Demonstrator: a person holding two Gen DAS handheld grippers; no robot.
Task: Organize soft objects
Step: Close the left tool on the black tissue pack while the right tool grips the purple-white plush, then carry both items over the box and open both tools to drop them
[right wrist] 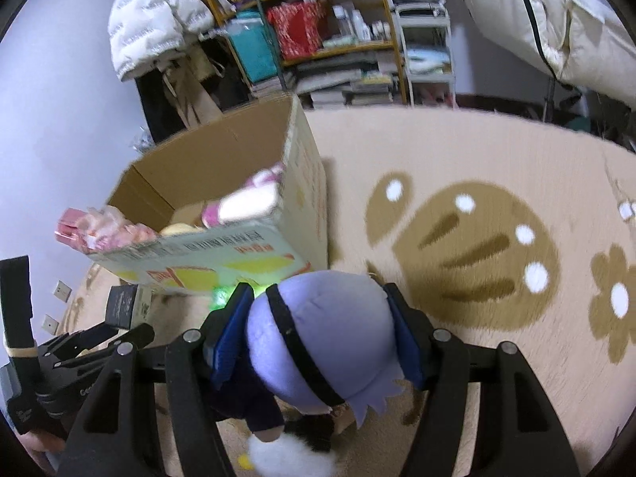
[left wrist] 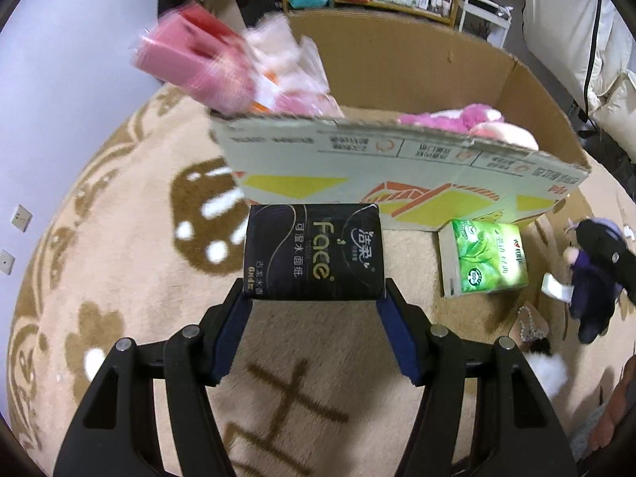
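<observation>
My left gripper (left wrist: 314, 292) is shut on a black tissue pack (left wrist: 314, 250) and holds it above the rug, just in front of the cardboard box (left wrist: 397, 159). The box holds pink plush toys (left wrist: 469, 119) and pink wrapped packs (left wrist: 222, 63) at its left corner. My right gripper (right wrist: 322, 298) is shut on a plush doll (right wrist: 322, 338) with a lilac head and dark clothes, near the box's (right wrist: 222, 246) front right corner. The left gripper and its black pack (right wrist: 127, 306) show at the lower left of the right wrist view. A green tissue pack (left wrist: 485, 258) lies on the rug beside the box.
A beige rug with brown patterns (right wrist: 477, 238) covers the floor. Shelves with books and bags (right wrist: 338, 39) stand behind the box. A white rack (right wrist: 429, 51) and hanging white bedding (right wrist: 556, 20) are at the back right. A small beaded item (left wrist: 528, 326) lies on the rug.
</observation>
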